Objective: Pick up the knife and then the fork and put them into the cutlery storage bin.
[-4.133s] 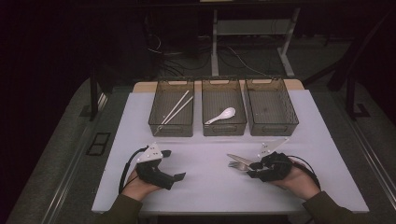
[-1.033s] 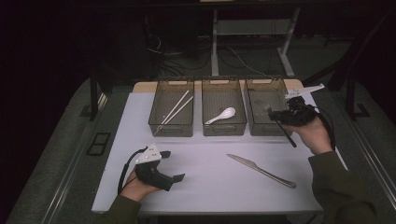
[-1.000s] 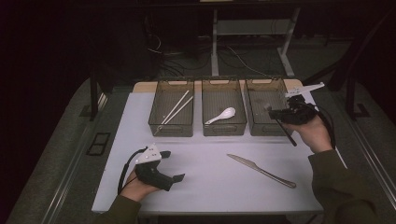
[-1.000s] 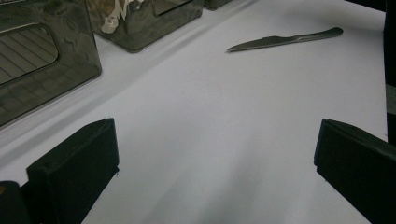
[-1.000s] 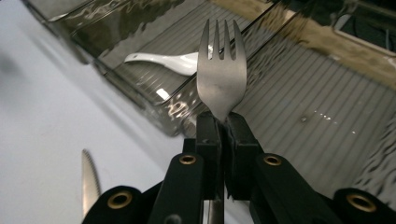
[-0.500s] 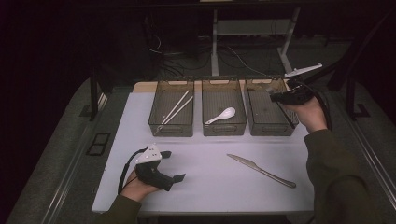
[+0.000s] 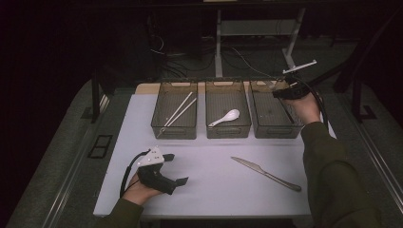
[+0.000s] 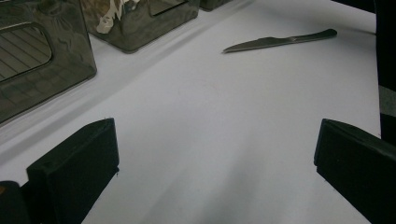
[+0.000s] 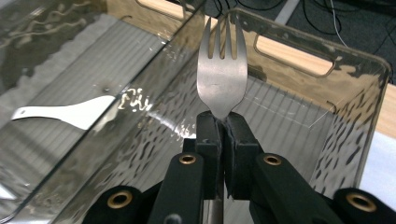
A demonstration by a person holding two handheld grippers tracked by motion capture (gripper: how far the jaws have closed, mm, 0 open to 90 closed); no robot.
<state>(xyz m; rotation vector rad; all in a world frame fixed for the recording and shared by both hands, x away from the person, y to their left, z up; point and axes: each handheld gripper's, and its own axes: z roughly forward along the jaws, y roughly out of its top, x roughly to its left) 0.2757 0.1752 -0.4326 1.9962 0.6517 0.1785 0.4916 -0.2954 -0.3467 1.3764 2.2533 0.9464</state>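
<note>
Table (image 7: 209,190) white, with three clear bins, the right bin (image 7: 273,124) under the right gripper (image 9: 222,122), clamped on a fork (image 9: 221,79) at the neck, tines up over that bin. Left gripper (image 8: 210,163) resting spread wide, holding nothing, knife (image 7: 266,174) lying apart. Likely light, stiff, slick steel; best pinched firmly at the narrow neck.

Count from my side: three clear bins (image 7: 174,128), two chopsticks (image 7: 178,110), one white spoon (image 7: 226,117), one knife (image 7: 266,173), one fork (image 9: 221,74), two grippers — left gripper (image 7: 177,181), right gripper (image 7: 277,93).
</note>
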